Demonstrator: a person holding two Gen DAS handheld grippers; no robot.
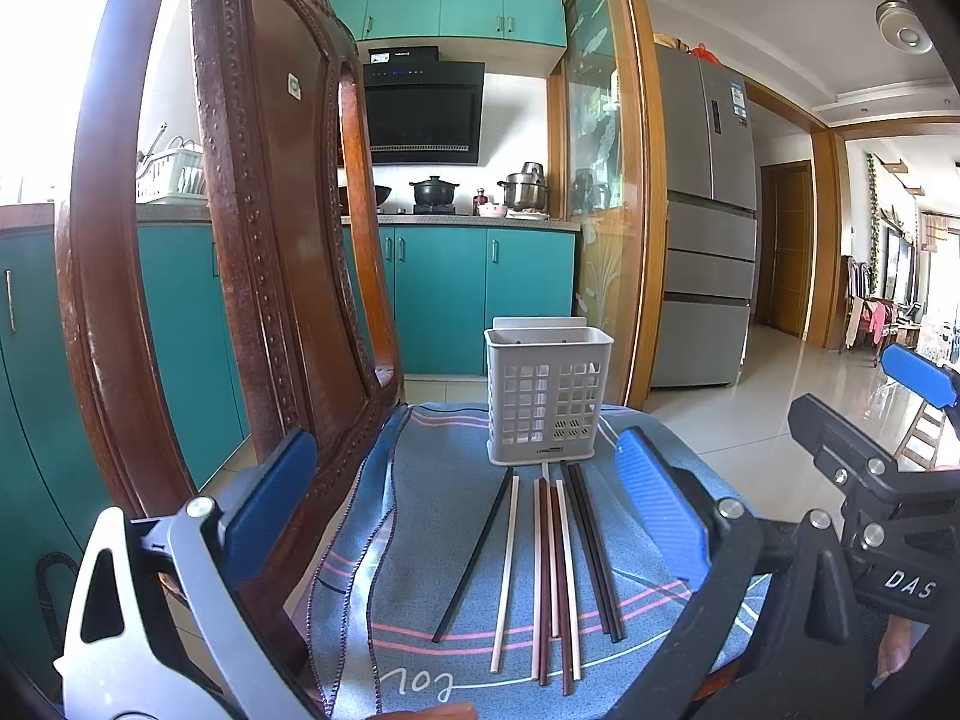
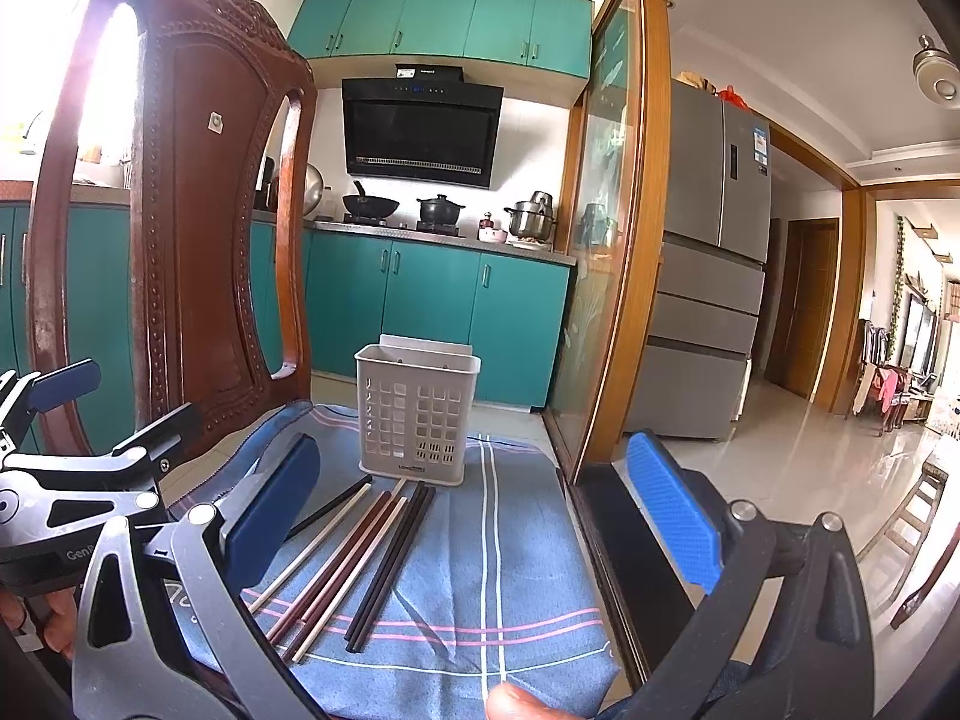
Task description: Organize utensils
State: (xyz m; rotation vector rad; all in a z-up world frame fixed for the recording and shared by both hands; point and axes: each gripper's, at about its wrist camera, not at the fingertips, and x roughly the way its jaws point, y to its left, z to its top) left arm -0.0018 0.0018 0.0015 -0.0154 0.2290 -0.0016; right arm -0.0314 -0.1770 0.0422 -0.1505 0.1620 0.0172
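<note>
Several chopsticks (image 1: 555,564), black, cream and dark red, lie side by side on a blue cloth (image 1: 420,540) over a chair seat; they also show in the right wrist view (image 2: 360,564). A white slotted utensil holder (image 1: 547,399) stands upright just beyond their far ends, also in the right wrist view (image 2: 416,417). My left gripper (image 1: 468,504) is open and empty, hovering above the near ends of the chopsticks. My right gripper (image 2: 474,516) is open and empty, to the right of the chopsticks; it shows at the right edge of the left wrist view (image 1: 864,432).
A carved wooden chair back (image 1: 252,240) rises at the left, close to the left gripper. The cloth's right edge (image 2: 576,570) drops to a tiled floor (image 2: 840,462). Teal kitchen cabinets (image 1: 444,300), a fridge (image 1: 708,210) and a glass sliding door (image 1: 600,180) stand behind.
</note>
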